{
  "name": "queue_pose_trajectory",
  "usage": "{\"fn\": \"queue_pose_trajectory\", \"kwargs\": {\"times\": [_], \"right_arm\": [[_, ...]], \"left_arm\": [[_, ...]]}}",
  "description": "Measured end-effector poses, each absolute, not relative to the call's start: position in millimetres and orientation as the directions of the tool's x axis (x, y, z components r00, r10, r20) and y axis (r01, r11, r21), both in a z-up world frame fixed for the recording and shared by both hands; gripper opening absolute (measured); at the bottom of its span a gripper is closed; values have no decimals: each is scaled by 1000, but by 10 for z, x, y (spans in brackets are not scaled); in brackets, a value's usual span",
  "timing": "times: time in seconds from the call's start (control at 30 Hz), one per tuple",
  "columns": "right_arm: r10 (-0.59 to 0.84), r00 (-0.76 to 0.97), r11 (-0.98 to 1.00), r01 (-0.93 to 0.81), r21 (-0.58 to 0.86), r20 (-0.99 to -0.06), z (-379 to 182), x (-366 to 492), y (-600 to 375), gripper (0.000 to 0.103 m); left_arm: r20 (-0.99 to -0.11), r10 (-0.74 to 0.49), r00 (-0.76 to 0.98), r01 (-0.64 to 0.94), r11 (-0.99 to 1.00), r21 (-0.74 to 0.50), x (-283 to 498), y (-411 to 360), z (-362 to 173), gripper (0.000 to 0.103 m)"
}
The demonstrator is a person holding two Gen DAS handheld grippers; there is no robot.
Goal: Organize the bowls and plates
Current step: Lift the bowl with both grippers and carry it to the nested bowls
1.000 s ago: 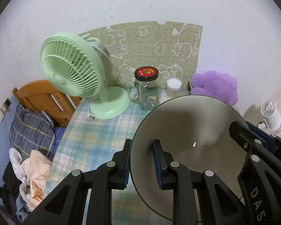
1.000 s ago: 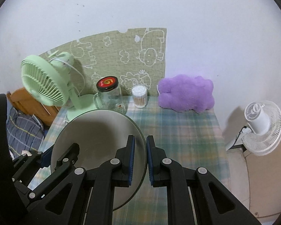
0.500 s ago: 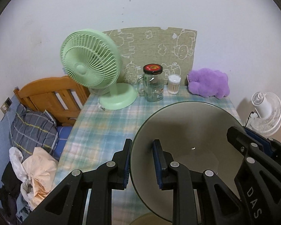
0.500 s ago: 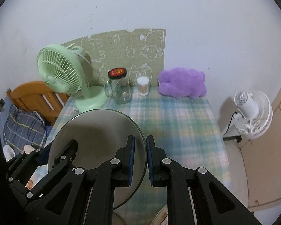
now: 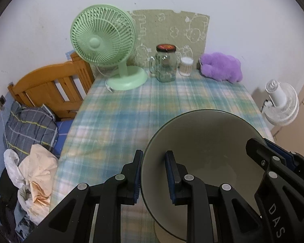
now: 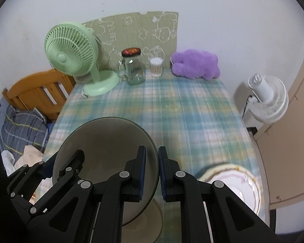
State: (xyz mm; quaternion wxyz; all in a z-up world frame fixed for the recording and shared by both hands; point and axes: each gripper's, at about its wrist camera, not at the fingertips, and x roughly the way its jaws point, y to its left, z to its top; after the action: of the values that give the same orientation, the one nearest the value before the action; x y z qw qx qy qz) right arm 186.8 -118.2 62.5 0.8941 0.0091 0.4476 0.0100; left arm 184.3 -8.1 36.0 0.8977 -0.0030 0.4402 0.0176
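- While both claws pinch one grey bowl (image 5: 204, 154) by opposite rims, it hangs tilted above the checked surface (image 5: 143, 109), near edge.
- left claw (image 5: 153, 174): closed on bowl's rim at 9 o'clock, one pad outside, one inside the wall.
- right claw (image 6: 152, 170): closed on the rim at 3 o'clock of the bowl in its own view, rim clamped between blue pads.
- In left view the right claw shows at 4 o'clock, gripping the far rim.
- Under the bowl, at 6 o'clock, another beige round dish (image 6: 154, 216) shows partly; kind unclear.
- white plate (image 6: 243, 186) with gold, floral rim sits on the surface at 4 o'clock in right view, just beside the right claw.
- Back of surface, 12 o'clock: green fan (image 5: 103, 38), glass jar (image 5: 165, 64) with red-black lid, cotton swab tub (image 5: 186, 66), purple plush (image 5: 221, 66), in a row along the wall.
- Patterned mat (image 5: 172, 26) leans on the wall behind them.
- Wooden bed frame (image 5: 48, 87) and heaped clothes (image 5: 28, 125) at 9 o'clock; white fan (image 5: 281, 105) at 3 o'clock off the surface.
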Motion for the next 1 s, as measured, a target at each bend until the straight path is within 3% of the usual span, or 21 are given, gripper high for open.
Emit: {"fn": "queue_pose_trajectory", "kwargs": {"times": [0.5,1.0], "right_arm": [[-21,511,998,67,15,-859,201,1497,-1126,16],[-50,440,995,100,-6,-897,-108,1479,-1181,16]], "left_arm": [[-861,-38,507,34,999,-24,1615,-39,-106,20],[-891,-25,454,65,998,5,1601,-134,-380,20]]}}
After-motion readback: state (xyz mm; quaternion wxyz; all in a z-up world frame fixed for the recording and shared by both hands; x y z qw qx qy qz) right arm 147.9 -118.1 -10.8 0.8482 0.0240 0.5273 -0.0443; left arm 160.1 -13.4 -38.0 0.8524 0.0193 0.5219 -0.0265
